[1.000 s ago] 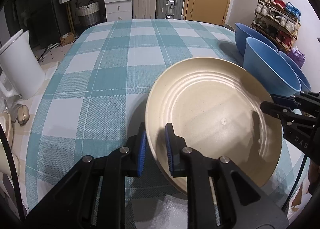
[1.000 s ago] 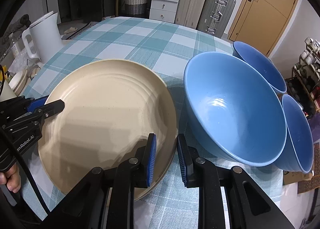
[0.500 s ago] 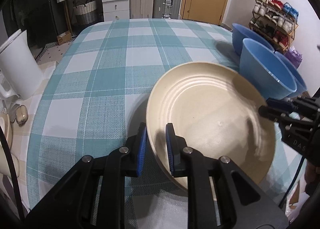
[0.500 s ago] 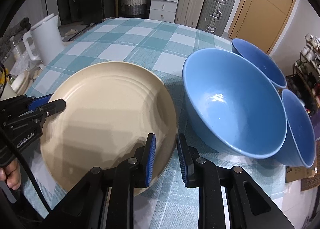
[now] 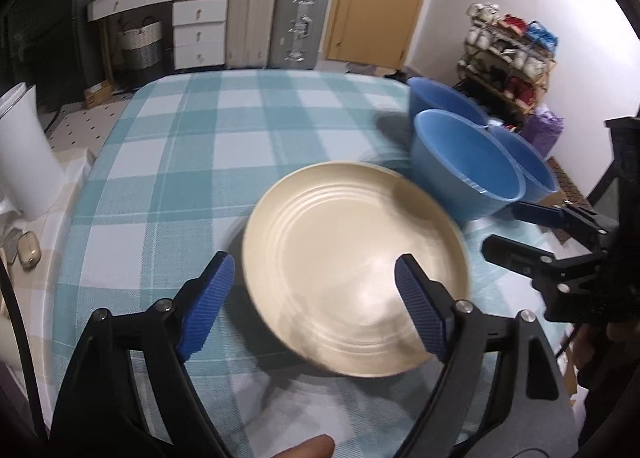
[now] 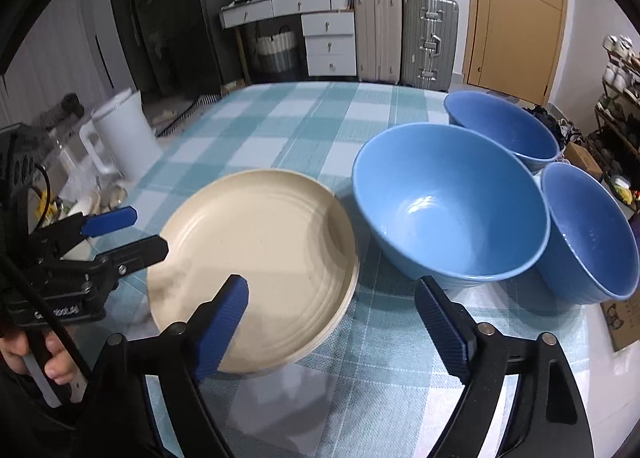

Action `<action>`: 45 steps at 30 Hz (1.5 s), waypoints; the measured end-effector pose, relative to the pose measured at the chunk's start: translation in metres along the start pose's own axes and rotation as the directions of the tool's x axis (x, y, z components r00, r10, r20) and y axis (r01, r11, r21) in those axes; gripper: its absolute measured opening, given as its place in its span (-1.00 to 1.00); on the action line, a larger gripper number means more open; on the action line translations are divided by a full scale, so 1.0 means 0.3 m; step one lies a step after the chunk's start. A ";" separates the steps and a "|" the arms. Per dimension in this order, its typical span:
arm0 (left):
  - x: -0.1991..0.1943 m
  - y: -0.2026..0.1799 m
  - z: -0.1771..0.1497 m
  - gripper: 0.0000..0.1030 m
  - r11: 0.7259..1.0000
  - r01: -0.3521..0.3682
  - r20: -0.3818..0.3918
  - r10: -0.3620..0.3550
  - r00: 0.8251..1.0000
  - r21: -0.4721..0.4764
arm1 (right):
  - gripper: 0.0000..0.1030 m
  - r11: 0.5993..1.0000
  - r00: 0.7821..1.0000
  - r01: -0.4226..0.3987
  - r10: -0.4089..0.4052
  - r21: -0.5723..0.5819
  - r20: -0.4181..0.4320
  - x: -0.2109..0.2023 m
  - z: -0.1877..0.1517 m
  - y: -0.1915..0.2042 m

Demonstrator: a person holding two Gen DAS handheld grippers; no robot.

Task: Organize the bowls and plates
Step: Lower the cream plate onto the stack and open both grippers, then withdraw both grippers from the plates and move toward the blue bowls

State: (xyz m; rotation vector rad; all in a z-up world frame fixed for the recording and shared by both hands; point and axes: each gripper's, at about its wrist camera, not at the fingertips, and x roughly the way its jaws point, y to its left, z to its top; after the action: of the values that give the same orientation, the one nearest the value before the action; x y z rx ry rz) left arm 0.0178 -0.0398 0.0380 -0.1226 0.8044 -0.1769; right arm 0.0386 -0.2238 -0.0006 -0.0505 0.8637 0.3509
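A cream plate (image 5: 344, 242) (image 6: 256, 250) lies flat on the checked tablecloth (image 5: 192, 162); a second rim seems to show under its near edge. Three blue bowls stand to its right: a big one (image 6: 448, 202) (image 5: 464, 162), one behind (image 6: 500, 130) and one at the table's right edge (image 6: 588, 234). My left gripper (image 5: 313, 260) (image 6: 150, 232) hovers over the plate's left side, jaws opening wide, pads off the rim. My right gripper (image 6: 331, 282) (image 5: 500, 227) hangs above the plate's right edge, jaws also opening, gripping nothing.
A white kettle (image 6: 124, 138) (image 5: 20, 154) stands off the table's left side among small clutter. The bowls crowd the right edge, with a shoe rack (image 5: 508, 58) beyond. A person's hand (image 6: 52, 362) holds the left gripper's handle. Suitcases (image 6: 404, 38) and drawers stand behind.
Both grippers were shut on opposite rims of the tilted plate. Both have let go, opened wide and lifted back; the plate lies flat on the cloth.
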 end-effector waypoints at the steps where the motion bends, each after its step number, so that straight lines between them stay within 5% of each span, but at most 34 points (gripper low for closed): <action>1: -0.013 -0.009 0.003 0.69 1.000 0.004 0.007 -0.004 1.000 0.003 | 0.78 1.000 1.000 -0.001 0.001 0.008 0.012 -0.013 -0.001 -0.007; 3: -0.037 -0.026 0.007 0.99 1.000 0.014 0.019 -0.014 1.000 0.011 | 0.89 1.000 0.999 -0.008 0.007 0.029 0.032 -0.040 -0.002 -0.025; 23: -0.066 -0.168 0.030 0.98 0.993 0.111 0.020 -0.112 0.994 0.043 | 0.97 0.987 0.986 0.045 -0.068 0.153 0.149 -0.300 -0.073 -0.206; 33: -0.043 -0.257 0.139 0.98 0.986 0.144 0.009 -0.146 0.989 0.083 | 0.98 0.974 0.972 0.078 -0.121 0.211 0.201 -0.391 -0.093 -0.285; 45: 0.005 -0.324 0.279 0.98 0.981 0.171 0.004 -0.172 0.985 0.089 | 0.98 0.978 0.962 0.057 -0.107 0.200 0.250 -0.452 0.012 -0.321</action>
State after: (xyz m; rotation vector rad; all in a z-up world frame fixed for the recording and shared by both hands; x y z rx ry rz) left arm 0.0689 -0.1317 0.1115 -0.1097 0.7726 -0.3741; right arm -0.0084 -0.3521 0.0943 0.1351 0.6289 0.1893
